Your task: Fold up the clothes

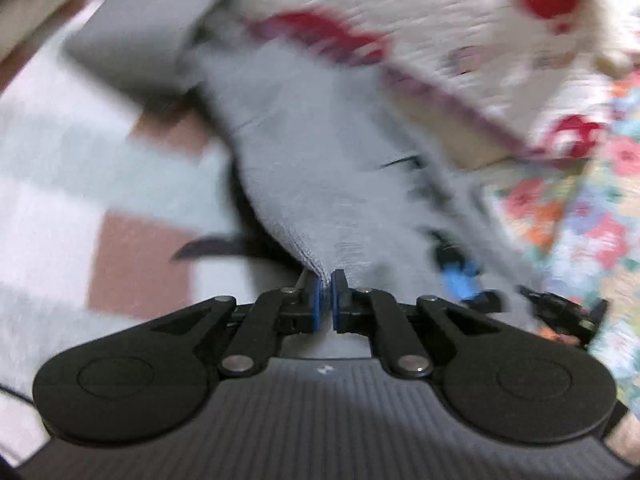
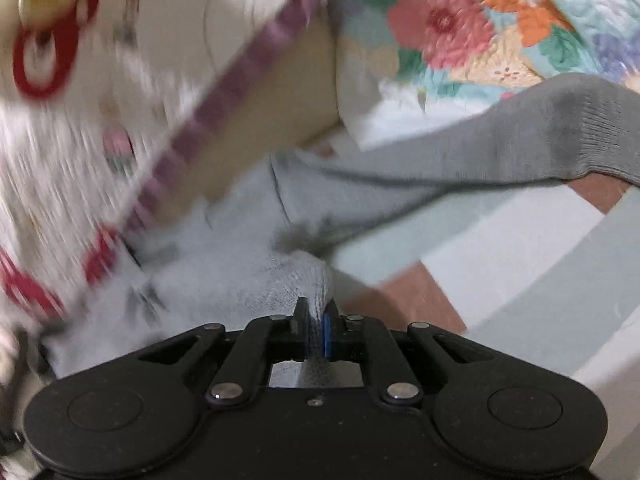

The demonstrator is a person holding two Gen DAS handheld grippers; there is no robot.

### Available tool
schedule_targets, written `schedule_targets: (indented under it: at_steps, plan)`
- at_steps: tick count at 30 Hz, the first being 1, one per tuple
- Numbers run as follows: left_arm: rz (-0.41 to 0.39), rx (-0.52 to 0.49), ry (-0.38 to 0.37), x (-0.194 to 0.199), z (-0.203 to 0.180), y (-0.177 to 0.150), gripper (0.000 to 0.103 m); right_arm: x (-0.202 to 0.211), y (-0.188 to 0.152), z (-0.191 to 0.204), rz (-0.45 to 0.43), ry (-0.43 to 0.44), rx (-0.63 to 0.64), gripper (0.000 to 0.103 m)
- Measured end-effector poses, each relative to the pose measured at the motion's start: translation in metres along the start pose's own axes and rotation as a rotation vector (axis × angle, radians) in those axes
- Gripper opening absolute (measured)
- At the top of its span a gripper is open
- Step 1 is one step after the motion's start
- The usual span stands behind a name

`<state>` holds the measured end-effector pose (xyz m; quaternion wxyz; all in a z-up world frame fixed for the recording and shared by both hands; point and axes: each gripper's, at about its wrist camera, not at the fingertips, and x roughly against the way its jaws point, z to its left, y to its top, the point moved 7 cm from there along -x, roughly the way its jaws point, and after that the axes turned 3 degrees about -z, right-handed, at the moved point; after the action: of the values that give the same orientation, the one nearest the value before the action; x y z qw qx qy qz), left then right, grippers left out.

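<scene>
A grey knit garment lies stretched over the bed, one sleeve with a ribbed cuff reaching to the upper left. My left gripper is shut on the garment's ribbed edge, the cloth pinched between the blue pads. The other gripper shows blurred at the right of that view, against the same cloth. In the right wrist view my right gripper is shut on a bunched fold of the grey garment; a grey sleeve stretches to the right.
A white quilt with red rings and a purple border lies behind the garment. A floral cover lies at the far right. The bedsheet has pale and brown squares. Both views are motion-blurred.
</scene>
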<state>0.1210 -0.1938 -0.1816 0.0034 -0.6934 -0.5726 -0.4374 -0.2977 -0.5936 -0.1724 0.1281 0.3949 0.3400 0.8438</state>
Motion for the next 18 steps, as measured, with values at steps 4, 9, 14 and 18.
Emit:
schedule_targets:
  at_steps: [4,9,14,18]
  plan:
    - [-0.031,-0.051,0.085,-0.009,0.009,0.011,0.021,-0.013,-0.005,0.009,0.024,-0.069,0.082,0.009]
    - [-0.019,-0.098,0.082,-0.028,0.004,0.022,0.054,-0.014,-0.006,0.012,0.053,-0.078,0.14,0.012]
    - [-0.011,0.024,-0.016,-0.043,0.011,0.024,0.07,-0.014,-0.013,0.006,0.087,-0.005,0.069,0.019]
    - [0.012,0.004,-0.038,-0.049,0.006,0.026,0.016,-0.016,-0.023,0.002,0.143,-0.002,0.031,0.047]
